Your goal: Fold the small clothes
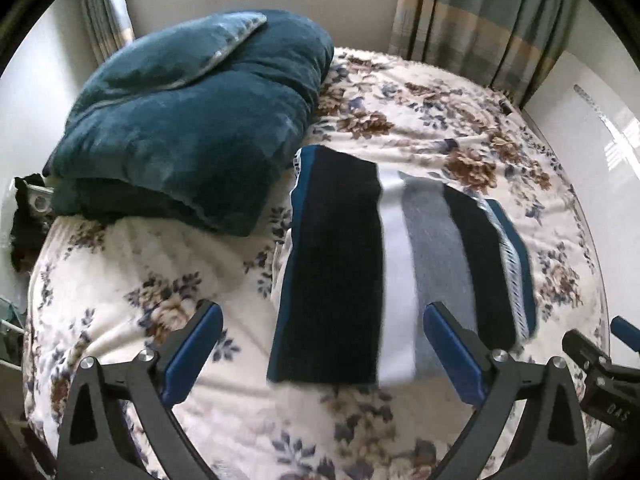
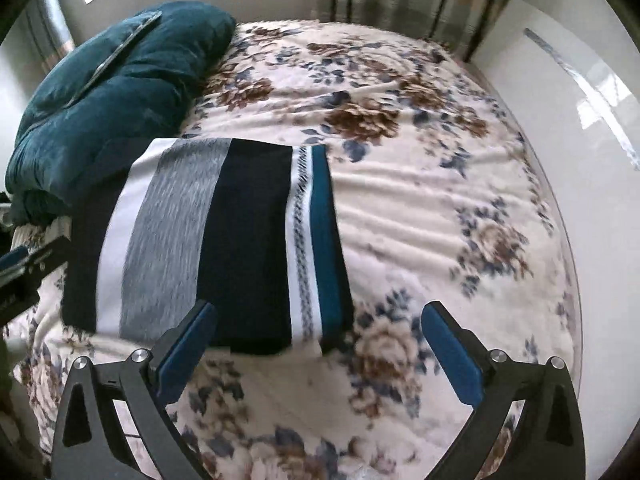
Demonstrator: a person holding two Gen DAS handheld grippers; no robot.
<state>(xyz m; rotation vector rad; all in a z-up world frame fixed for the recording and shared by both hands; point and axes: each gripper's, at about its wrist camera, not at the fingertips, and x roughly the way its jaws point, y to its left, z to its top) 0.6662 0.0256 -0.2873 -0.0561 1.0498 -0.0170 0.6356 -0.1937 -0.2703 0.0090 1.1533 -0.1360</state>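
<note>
A striped garment (image 1: 384, 264) in navy, white, grey and teal bands lies folded flat on the floral bedspread (image 1: 460, 120). It also shows in the right wrist view (image 2: 224, 240). My left gripper (image 1: 324, 320) is open and empty, hovering over the garment's near edge. My right gripper (image 2: 318, 320) is open and empty, above the garment's near right corner. The right gripper's tip shows at the right edge of the left wrist view (image 1: 592, 356). The left gripper shows at the left edge of the right wrist view (image 2: 24, 268).
A folded dark teal blanket (image 1: 192, 120) sits at the back left of the bed, touching the garment's far left side. Striped curtains (image 1: 480, 12) hang behind the bed. A white wall (image 2: 580, 160) runs along the bed's right side.
</note>
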